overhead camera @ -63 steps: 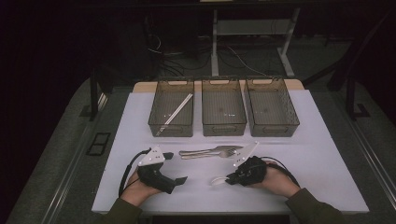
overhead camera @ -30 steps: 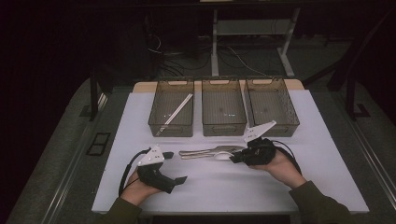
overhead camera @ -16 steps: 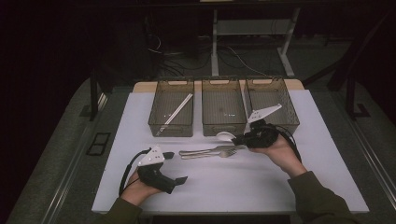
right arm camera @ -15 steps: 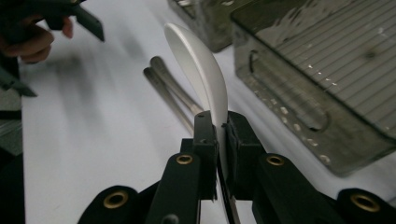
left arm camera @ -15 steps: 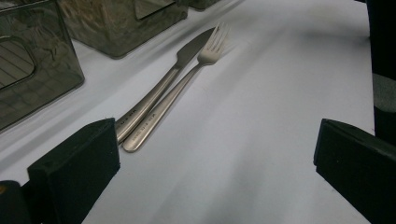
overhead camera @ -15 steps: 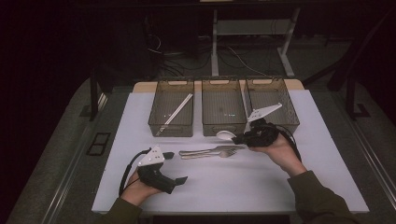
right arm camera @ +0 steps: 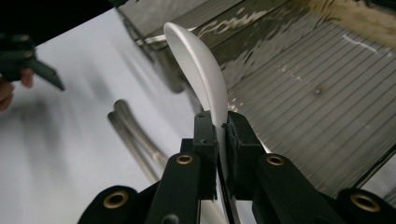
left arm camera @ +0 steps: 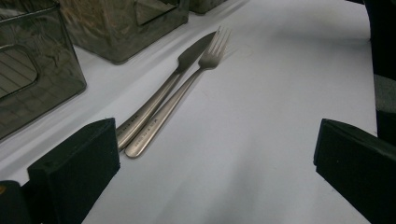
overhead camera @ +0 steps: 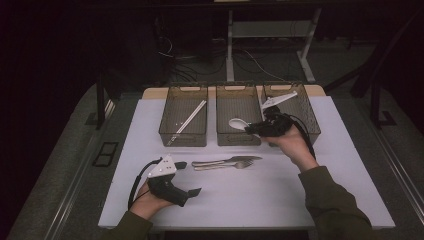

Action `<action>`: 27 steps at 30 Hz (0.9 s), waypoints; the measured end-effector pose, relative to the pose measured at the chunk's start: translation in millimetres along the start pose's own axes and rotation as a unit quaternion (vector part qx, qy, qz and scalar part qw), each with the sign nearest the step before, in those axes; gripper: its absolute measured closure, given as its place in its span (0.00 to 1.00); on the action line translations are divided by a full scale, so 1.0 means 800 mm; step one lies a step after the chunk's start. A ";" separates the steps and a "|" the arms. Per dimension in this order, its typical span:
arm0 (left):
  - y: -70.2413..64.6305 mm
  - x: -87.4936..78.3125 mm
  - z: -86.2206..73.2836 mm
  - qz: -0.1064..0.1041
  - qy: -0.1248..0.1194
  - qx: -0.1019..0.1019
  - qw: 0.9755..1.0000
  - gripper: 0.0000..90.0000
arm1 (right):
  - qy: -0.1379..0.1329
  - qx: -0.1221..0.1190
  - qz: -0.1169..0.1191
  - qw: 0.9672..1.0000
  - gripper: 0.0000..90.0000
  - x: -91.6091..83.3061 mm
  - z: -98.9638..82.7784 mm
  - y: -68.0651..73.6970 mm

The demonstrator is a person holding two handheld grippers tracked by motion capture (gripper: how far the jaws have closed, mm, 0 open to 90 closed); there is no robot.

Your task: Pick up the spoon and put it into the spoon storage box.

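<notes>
a white spoon (right arm camera: 198, 70), smooth and matte with a curved bowl, is clamped by its handle between the closed fingers of the right gripper (right arm camera: 219, 140) above the middle bin (overhead camera: 238, 114). the left gripper (overhead camera: 187, 177) is held wide open, empty, near the knife (left arm camera: 173, 81) and fork (left arm camera: 187, 88) on the bench (overhead camera: 260, 195).

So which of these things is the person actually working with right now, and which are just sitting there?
In use:
- white plastic spoon, clamped in the right gripper
- middle smoky clear bin, which the spoon is held over

Sitting by:
- steel knife and steel fork, side by side on the white table
- left bin holding white chopsticks
- right bin
- left gripper, open, resting on the table
</notes>
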State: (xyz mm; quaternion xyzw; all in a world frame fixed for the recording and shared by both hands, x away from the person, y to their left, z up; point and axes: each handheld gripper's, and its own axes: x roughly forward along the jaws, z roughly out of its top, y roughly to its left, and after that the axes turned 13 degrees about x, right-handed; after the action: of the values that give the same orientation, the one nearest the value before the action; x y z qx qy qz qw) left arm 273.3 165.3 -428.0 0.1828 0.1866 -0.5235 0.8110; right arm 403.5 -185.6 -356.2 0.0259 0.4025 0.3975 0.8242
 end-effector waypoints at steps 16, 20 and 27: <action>0.003 0.003 0.001 -0.002 -0.009 0.007 1.000 0.00 | 0.002 0.040 -0.034 0.999 0.92 0.046 0.052 -0.035; 0.002 0.002 0.001 -0.005 -0.008 0.007 1.000 0.00 | 0.012 0.047 -0.043 0.998 0.92 0.062 0.054 -0.042; 0.001 0.002 0.000 -0.009 -0.007 0.003 1.000 0.00 | 0.027 0.053 -0.043 0.997 0.92 0.080 0.048 -0.044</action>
State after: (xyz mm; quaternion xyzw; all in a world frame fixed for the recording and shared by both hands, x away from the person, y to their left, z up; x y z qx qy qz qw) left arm 274.5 164.1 -429.2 0.1802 0.1813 -0.5322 0.8071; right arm 475.1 -155.8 -383.8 0.0416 0.4457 0.3405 0.8269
